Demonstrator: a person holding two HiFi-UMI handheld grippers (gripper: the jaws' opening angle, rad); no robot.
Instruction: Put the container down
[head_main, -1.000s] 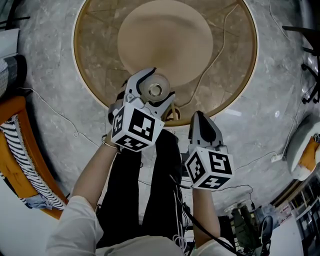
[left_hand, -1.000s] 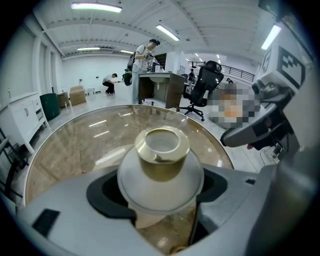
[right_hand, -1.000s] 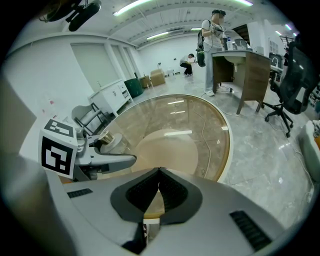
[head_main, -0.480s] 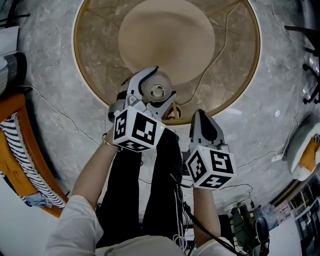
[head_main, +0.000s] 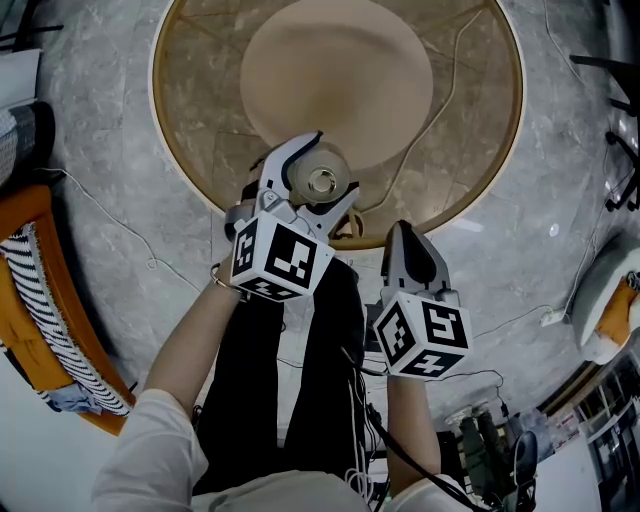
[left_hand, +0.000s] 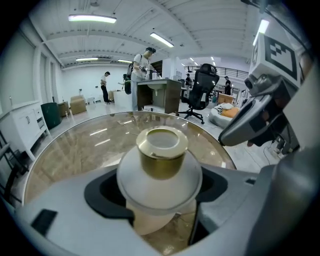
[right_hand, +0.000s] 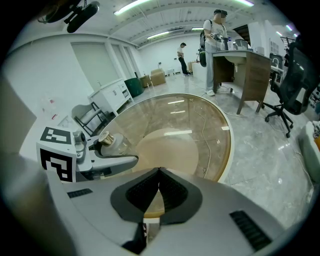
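Observation:
A white round container (head_main: 322, 181) with a gold neck is clamped between the jaws of my left gripper (head_main: 324, 168), held above the near edge of the round glass table (head_main: 175, 150). In the left gripper view the container (left_hand: 160, 170) fills the gap between the jaws, upright, mouth towards the camera. My right gripper (head_main: 405, 238) hangs to the right of it and nearer to me, over the floor by the table's rim. Its jaws (right_hand: 159, 174) are pressed together with nothing in them. From the right gripper view the left gripper (right_hand: 107, 159) and container (right_hand: 107, 140) show at the left.
The table has a gold rim and a beige round base (head_main: 335, 75) under the glass, with a thin cable (head_main: 432, 108) across it. An orange chair with a striped cushion (head_main: 40, 300) stands left. My legs (head_main: 320, 370) are below. People, a desk (left_hand: 160, 92) and an office chair (left_hand: 202, 87) stand far off.
The left gripper has turned a little with the container still clamped in it. The right gripper has kept still.

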